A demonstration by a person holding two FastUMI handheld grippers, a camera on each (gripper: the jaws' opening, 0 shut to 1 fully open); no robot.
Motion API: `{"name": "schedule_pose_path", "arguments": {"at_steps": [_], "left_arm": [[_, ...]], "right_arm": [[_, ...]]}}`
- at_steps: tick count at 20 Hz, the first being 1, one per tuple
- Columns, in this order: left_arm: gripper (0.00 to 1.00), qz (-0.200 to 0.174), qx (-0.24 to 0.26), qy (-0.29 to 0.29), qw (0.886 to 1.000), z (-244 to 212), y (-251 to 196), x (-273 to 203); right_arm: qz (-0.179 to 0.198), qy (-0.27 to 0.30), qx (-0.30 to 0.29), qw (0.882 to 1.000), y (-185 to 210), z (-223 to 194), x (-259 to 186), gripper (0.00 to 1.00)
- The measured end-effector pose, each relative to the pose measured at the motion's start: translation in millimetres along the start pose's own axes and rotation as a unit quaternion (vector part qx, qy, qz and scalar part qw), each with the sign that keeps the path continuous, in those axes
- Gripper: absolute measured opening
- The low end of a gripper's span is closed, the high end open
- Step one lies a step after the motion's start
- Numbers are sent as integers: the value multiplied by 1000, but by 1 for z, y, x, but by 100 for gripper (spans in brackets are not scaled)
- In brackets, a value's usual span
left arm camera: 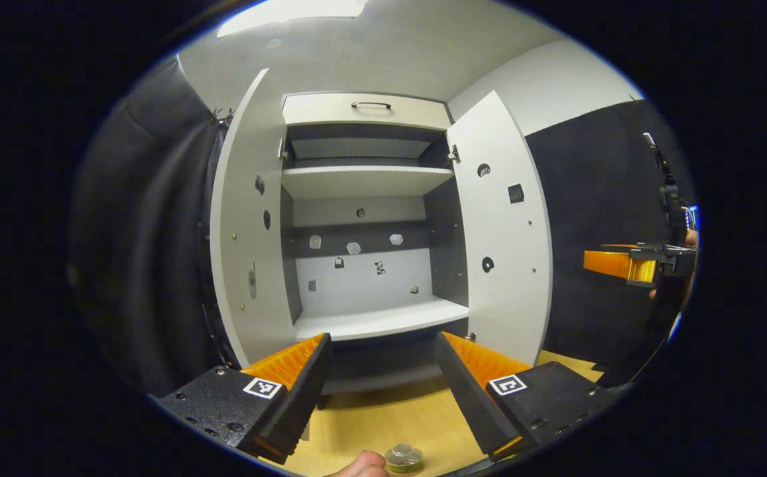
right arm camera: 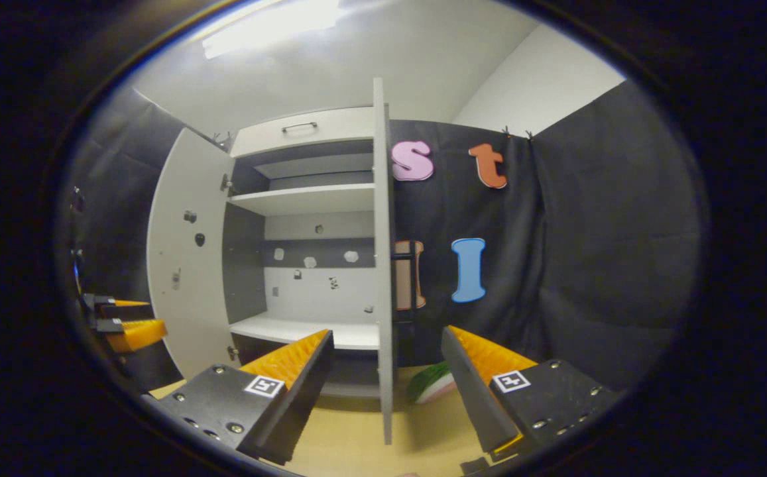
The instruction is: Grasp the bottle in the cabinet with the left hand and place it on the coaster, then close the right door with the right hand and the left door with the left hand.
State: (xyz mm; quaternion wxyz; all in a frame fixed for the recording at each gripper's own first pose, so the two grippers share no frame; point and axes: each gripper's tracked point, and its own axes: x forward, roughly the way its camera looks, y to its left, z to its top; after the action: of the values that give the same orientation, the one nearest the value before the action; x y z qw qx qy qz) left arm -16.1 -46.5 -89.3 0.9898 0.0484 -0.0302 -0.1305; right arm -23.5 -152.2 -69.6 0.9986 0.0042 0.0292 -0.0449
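In the left gripper view, the left hand-held gripper (left arm camera: pixel 383 377) has its two fingers spread wide with nothing between them, pointing at the open cabinet (left arm camera: pixel 370 199) at 12 o'clock. Both doors stand open: the left door (left arm camera: pixel 247 218) swings out at about 10 o'clock, the right door (left arm camera: pixel 502 232) at about 2 o'clock. The lower shelf (left arm camera: pixel 383 318) and the upper shelf (left arm camera: pixel 366 177) are seen between them, and a drawer front with a handle (left arm camera: pixel 370 105) sits above.

The bottle (left arm camera: pixel 404 458) is out of the cabinet: it stands on the light wooden bench (left arm camera: pixel 390 417) at 6 o'clock, below the gap between the fingers, seen from above at the very edge of the view. Whether a coaster lies under it cannot be told. A fingertip (left arm camera: pixel 360 465) of the person shows just beside it at its 9 o'clock.

At 3 o'clock in this view the right hand-held gripper (left arm camera: pixel 612 263) hovers well apart from the right door.

In the right gripper view, the right hand-held gripper (right arm camera: pixel 386 377) is likewise spread open and holds nothing. The right door's edge (right arm camera: pixel 383 265) runs straight up between its fingers, not touched by either. A green and pink object (right arm camera: pixel 433 383) lies on the bench near the right finger. The left hand-held gripper (right arm camera: pixel 134 331) shows at 9 o'clock, close to the left door (right arm camera: pixel 184 285).
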Motion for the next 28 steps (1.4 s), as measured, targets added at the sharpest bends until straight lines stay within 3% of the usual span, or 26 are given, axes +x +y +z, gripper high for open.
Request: {"name": "schedule_pose_path", "arguments": {"at_steps": [2,4,11,17,18,19,20,21,22,28], "left_arm": [[97,11,26,-4,1000,13,7,4],[97,21,44,-7,999,20,14,5],[98,39,20,7,999,21,27,9],[98,73,-12,7,997,50,58,18],[98,82,-20,2,996,61,65,20],[98,87,-32,-4,996,70,70,20],[98,93,-37,-2,995,77,76,19],[98,106,-37,0,994,79,86,15],[98,119,-35,-2,992,85,97,9],[99,139,-38,15,989,92,113,-18]], "right_arm": [[-25,0,-6,1000,-31,7,8,94],[-42,-9,-7,999,-55,14,21,98],[-79,-3,-17,997,-111,15,101,98],[-58,14,-21,998,-98,9,159,98],[-49,17,-21,998,-91,8,165,94],[-34,20,-23,999,-78,7,169,98],[-38,27,-30,998,-73,5,166,94],[-45,29,-38,998,-74,4,169,98],[-52,26,-41,997,-77,4,168,87],[-61,26,-36,997,-69,4,168,90]]}}
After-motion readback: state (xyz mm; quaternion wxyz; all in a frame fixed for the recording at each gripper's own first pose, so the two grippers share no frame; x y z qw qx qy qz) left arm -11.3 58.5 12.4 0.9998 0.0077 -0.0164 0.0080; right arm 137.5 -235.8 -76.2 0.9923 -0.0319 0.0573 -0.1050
